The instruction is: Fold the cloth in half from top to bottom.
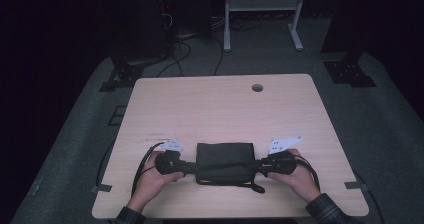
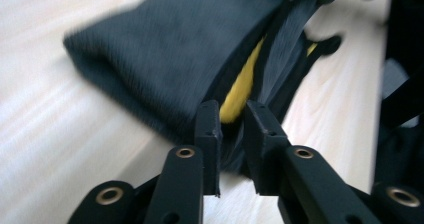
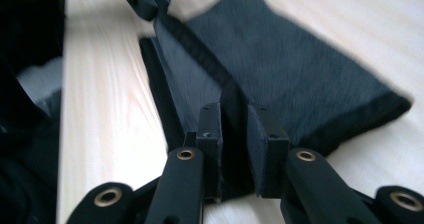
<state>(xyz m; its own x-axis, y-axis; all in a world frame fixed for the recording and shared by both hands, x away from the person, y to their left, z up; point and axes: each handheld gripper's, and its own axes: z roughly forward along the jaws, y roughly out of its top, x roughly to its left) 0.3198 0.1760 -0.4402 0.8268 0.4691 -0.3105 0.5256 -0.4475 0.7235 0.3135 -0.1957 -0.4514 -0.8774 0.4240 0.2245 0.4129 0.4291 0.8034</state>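
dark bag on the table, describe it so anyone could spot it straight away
On the light wooden table, look at the near edge, between the person's two hands. The dark bag lies flat there, a dark grey fabric rectangle with yellow lining showing at its open edge.

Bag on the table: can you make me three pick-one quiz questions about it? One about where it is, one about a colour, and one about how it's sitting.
1. Where is the bag?
A. By the round hole at the table's far edge
B. Between the left tongs and the right tongs, on the table's near side
C. On the floor

2. What colour peeks out from inside the bag?
A. Red
B. Green
C. Yellow

3. How is the bag sitting?
A. Lying on the table
B. Hanging high in the air
C. Standing up on its end

Answers:
1 B: the high view shows it between the two tongs, close to the person.
2 C: the left gripper view shows a yellow lining in its slit.
3 A: its dark body rests on the wood in every view.
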